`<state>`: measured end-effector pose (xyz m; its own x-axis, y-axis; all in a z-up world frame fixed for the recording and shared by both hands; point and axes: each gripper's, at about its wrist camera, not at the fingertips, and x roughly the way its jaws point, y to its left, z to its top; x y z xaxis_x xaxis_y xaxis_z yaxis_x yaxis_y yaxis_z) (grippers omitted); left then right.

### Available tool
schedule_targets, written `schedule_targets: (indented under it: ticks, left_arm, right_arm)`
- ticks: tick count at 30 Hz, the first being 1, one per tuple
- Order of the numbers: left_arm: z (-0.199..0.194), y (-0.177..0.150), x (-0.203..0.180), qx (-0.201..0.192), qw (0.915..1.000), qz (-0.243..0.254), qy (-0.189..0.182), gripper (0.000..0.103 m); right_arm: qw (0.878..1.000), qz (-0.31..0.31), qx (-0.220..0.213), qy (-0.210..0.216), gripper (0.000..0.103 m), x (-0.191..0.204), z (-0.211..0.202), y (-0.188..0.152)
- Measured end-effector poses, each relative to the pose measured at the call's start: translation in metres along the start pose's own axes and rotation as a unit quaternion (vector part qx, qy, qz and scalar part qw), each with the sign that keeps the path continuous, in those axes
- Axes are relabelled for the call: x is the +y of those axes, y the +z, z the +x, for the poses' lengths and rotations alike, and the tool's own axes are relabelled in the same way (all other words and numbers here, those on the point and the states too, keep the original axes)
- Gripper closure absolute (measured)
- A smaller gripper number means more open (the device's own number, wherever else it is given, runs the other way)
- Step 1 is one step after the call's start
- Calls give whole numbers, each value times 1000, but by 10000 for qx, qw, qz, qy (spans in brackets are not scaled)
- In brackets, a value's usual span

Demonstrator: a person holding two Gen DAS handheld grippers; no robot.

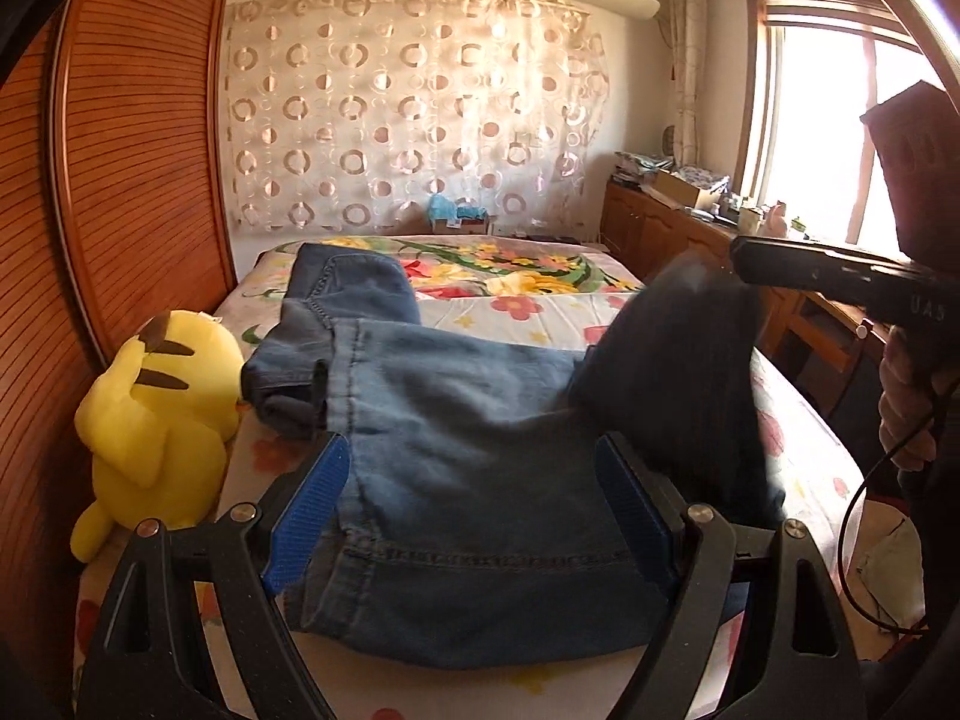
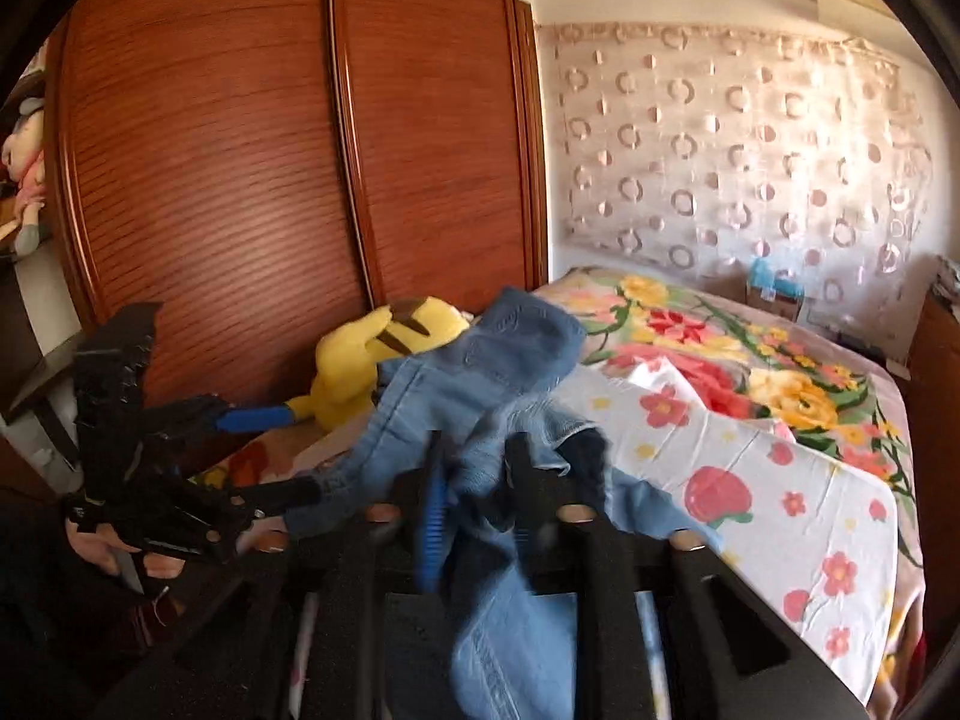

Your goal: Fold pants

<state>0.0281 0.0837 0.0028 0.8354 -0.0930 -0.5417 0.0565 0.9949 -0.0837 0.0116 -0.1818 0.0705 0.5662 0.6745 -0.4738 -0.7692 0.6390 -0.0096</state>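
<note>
Blue denim pants [image 1: 456, 420] lie across the near part of the floral bed [image 1: 522, 300], the waist end toward the headboard. My left gripper [image 1: 474, 474] is open, its blue-padded fingers [image 1: 312, 504] wide either side of the cloth by a leg hem. My right gripper [image 2: 474, 480] is shut on a fold of the pants [image 2: 480, 372] and holds it lifted above the bed; in the left wrist view it [image 1: 840, 282] shows at the right with a dark blurred bunch of denim hanging from it. The left gripper [image 2: 252, 420] shows at the left of the right wrist view.
A yellow plush toy [image 1: 150, 414] sits on the bed's left edge against the wooden wardrobe [image 1: 120, 180]. A low wooden cabinet [image 1: 672, 222] with clutter stands under the window at right. A patterned curtain [image 1: 408, 108] hangs behind the headboard.
</note>
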Motion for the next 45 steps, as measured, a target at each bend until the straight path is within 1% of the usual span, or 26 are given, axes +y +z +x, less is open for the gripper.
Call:
schedule_targets:
  ticks: [2, 5, 7, 10, 12, 16, 19, 21, 23, 26, 28, 29, 30, 31, 33, 34, 35, 36, 39, 42, 45]
  left_arm:
    - [3, -2, 4, 37, 10000, -43, 8, 18]
    - [12, -5, 6, 138, 9999, -101, -8, 18]
    - [20, -10, 3, 240, 9996, -108, -53, 18]
    - [29, -16, -2, 380, 9992, -84, -133, 18]
    - [38, -18, -9, 478, 9986, -26, -218, 18]
    - [47, -18, -26, 552, 9979, 129, -314, 18]
    - [54, -14, -37, 576, 9972, 231, -415, 18]
    - [61, -11, -44, 589, 9966, 300, -494, 18]
    - [72, -8, -51, 599, 9954, 363, -660, 18]
    - [85, -6, -58, 606, 9940, 433, -806, 18]
    - [91, -4, -62, 559, 9937, 518, -826, 19]
    - [94, -3, -64, 545, 9935, 554, -831, 24]
    - [97, -3, -65, 570, 9932, 577, -834, 35]
    - [99, -3, -65, 612, 9929, 587, -831, 41]
    - [102, -4, -63, 676, 9921, 583, -883, 70]
    - [101, -4, -62, 698, 9917, 570, -918, 77]
    - [99, -4, -60, 689, 9917, 573, -923, 87]
    - [94, -4, -59, 639, 9920, 580, -916, 93]
    - [76, 0, -52, 457, 9929, 522, -962, 94]
    - [47, 7, -41, 167, 9942, 413, -984, 95]
    - [20, 16, -25, -123, 9952, 254, -935, 95]
  right_arm:
    - [9999, 89, -4, -100, 53, -12, -2, -3]
    - [9993, 239, 32, -286, 53, -25, 1, -7]
    - [9984, 253, 101, -492, 53, -20, 12, -5]
    - [9967, 387, 260, -663, 53, -24, 17, -18]
    - [9955, 498, 379, -705, 53, -26, 24, -23]
    - [9928, 704, 609, -756, 53, -33, 44, -33]
    - [9911, 877, 741, -678, 53, -33, 57, -40]
    - [9897, 1007, 797, -631, 53, -30, 62, -43]
    - [9883, 1121, 827, -623, 53, -33, 63, -45]
    - [9861, 1294, 845, -616, 53, -37, 68, -49]
    - [9849, 1361, 845, -652, 53, -41, 67, -52]
    - [9844, 1393, 850, -662, 53, -44, 66, -53]
    - [9838, 1428, 851, -672, 53, -45, 64, -55]
    - [9831, 1468, 849, -685, 53, -48, 62, -56]
    - [9822, 1532, 840, -694, 53, -51, 60, -57]
    - [9818, 1556, 832, -699, 53, -52, 59, -58]
    - [9816, 1571, 820, -711, 53, -52, 55, -60]
    - [9816, 1575, 807, -717, 53, -51, 54, -58]
    - [9815, 1587, 779, -737, 53, -56, 63, -65]
    - [9813, 1628, 716, -737, 53, -55, 64, -64]
    - [9819, 1634, 654, -692, 53, -60, 62, -76]
